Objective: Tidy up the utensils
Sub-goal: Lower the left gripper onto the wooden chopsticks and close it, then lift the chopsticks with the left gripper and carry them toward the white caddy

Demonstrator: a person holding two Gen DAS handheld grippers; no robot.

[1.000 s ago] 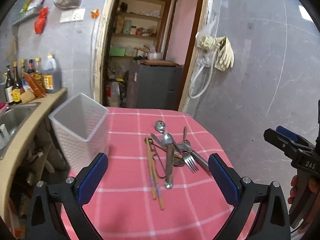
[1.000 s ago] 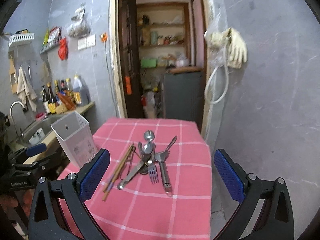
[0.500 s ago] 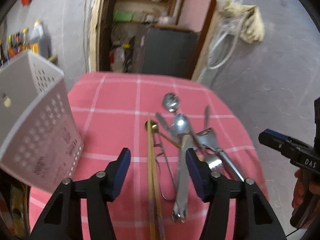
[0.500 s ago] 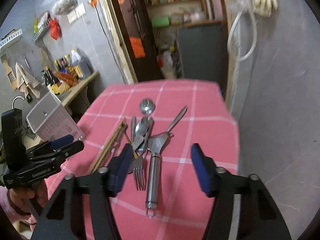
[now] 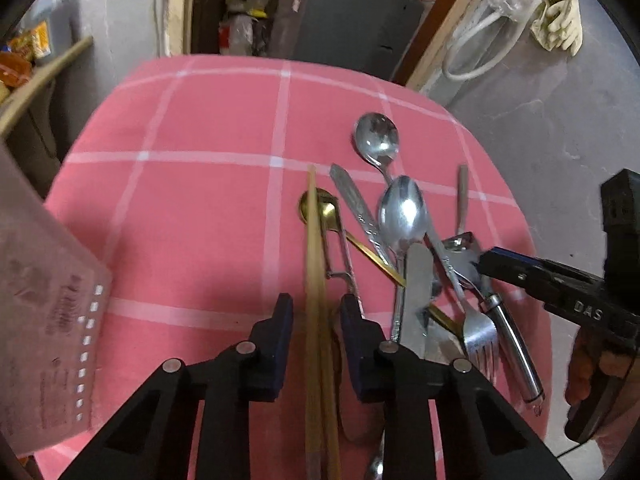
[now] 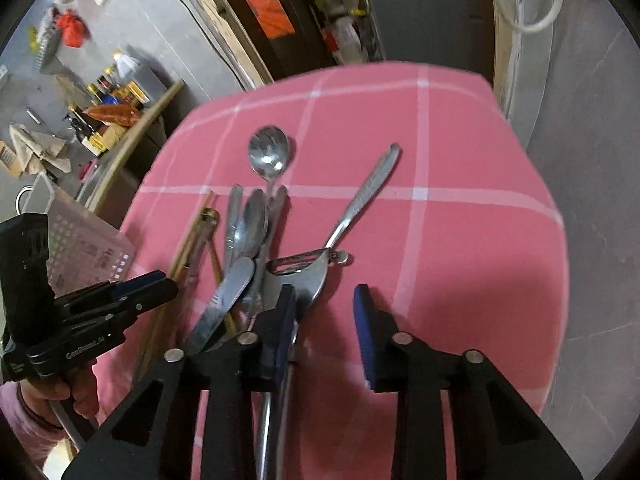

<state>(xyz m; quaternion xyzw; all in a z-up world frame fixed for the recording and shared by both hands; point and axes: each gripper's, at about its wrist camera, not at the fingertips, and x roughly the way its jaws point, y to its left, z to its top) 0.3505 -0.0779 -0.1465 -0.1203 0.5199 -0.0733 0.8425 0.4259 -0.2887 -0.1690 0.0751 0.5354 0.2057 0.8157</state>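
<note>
on the pink checked tablecloth: 3 steel spoons, 1 gold spoon, 1 fork, 2 knives, 1 peeler, 2 chopsticks, 1 white basket

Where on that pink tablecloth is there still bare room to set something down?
Bare cloth lies between the white basket and the chopsticks, along the far edge beyond the round spoon, and right of the peeler in the right wrist view. The utensil pile in the middle is crowded.

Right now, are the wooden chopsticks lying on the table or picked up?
Lying down. The chopsticks rest flat on the pink tablecloth, between the left gripper's fingers, not visibly pinched.
</note>
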